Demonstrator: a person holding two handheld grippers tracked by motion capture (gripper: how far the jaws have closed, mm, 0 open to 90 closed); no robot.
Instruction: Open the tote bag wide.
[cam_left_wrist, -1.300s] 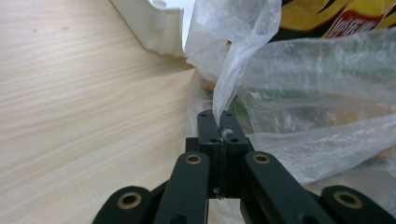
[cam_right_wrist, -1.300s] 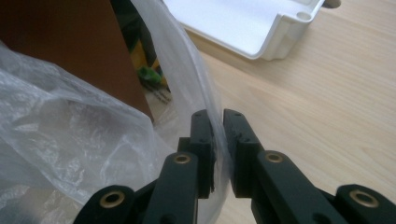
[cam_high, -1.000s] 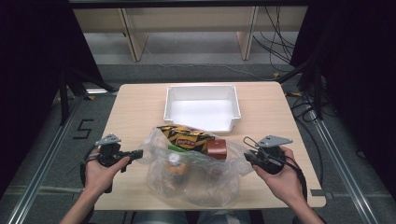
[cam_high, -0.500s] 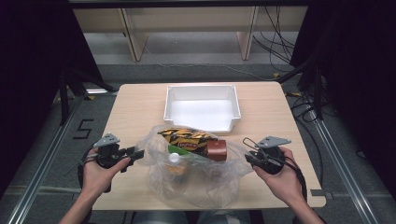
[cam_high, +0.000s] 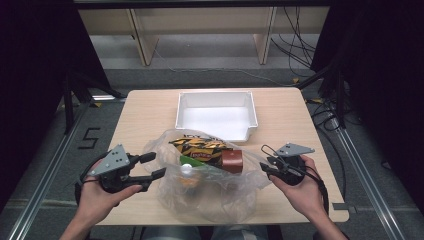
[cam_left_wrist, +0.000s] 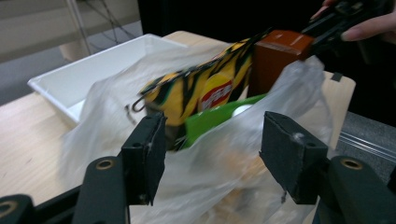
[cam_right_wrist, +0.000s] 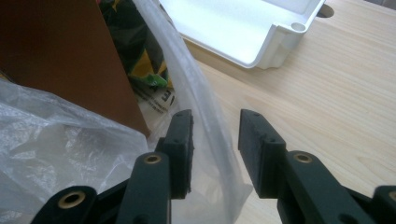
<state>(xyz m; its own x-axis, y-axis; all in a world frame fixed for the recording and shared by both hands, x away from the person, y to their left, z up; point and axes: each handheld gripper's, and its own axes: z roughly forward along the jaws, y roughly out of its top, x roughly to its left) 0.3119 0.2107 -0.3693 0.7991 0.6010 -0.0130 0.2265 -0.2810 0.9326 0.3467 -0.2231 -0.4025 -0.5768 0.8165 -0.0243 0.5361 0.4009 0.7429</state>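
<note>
A clear plastic bag (cam_high: 215, 197) lies on the wooden table (cam_high: 145, 115), holding a yellow-and-black snack packet (cam_high: 200, 147), a brown box (cam_high: 232, 161) and a green item (cam_high: 190, 162). My left gripper (cam_high: 154, 165) hovers at the bag's left edge. Its jaws have just been opening and stand wide apart, pressing on nothing. In the left gripper view the bag (cam_left_wrist: 93, 116) and packet (cam_left_wrist: 205, 88) lie just beyond that gripper (cam_left_wrist: 212, 123). My right gripper (cam_high: 267, 167) is at the bag's right edge. Its jaws have also been opening, and the bag's rim (cam_right_wrist: 205, 126) runs loosely between them (cam_right_wrist: 215, 116), beside the brown box (cam_right_wrist: 56, 51).
A white tray (cam_high: 216, 95) stands empty just behind the bag, at the table's far middle; its corner is near my right gripper (cam_right_wrist: 280, 35). Bare wood lies to the right of the bag and along the table's left side.
The left jaws have spread wide and come off the bag's left edge, and that hand has shifted slightly. The right jaws have widened around the bag's rim.
</note>
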